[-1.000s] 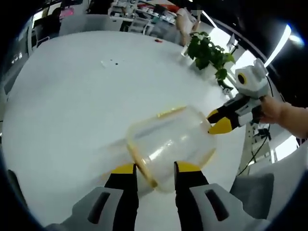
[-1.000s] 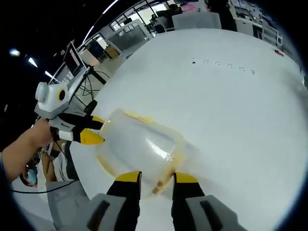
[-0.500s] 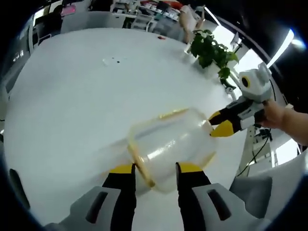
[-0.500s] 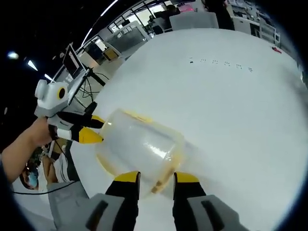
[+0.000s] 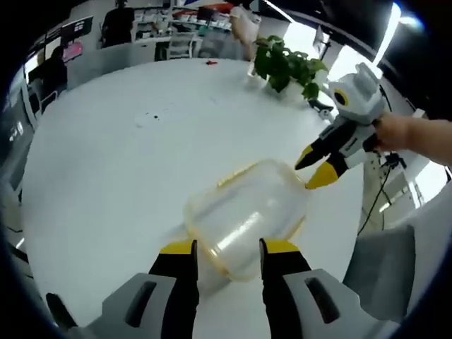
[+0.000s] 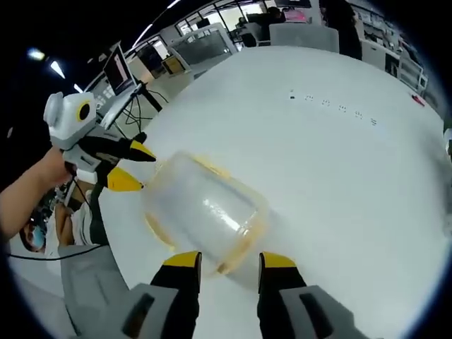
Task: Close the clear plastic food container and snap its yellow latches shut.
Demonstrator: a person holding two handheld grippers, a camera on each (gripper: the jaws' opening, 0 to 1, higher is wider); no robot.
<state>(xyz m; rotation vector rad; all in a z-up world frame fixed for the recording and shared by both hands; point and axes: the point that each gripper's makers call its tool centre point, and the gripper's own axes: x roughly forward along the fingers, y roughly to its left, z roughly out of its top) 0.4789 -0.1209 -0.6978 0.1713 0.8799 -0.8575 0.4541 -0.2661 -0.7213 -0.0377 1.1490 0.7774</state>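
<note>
The clear plastic container (image 5: 244,215) with its yellow rim sits on the white table (image 5: 106,162). My left gripper (image 5: 229,248) is open, and the near end of the container lies just ahead of its yellow tips. The right gripper (image 5: 311,173) comes in from the right, open, with its tips at the container's far corner. In the right gripper view the container (image 6: 205,208) lies just beyond my right gripper (image 6: 230,261), which is open. The left gripper (image 6: 138,168) stands at the container's left end, jaws apart. I cannot tell how the latches stand.
A potted plant (image 5: 286,67) stands at the table's far edge. A grey chair (image 5: 385,268) is beside the table on the right. A hand (image 5: 413,138) holds the right gripper. Desks and a monitor (image 6: 119,70) lie beyond the table edge.
Both grippers have drawn back slightly, so the container's yellow rim no longer reaches down between either pair of jaws. Both views have rolled and shifted. The container has stayed put.
</note>
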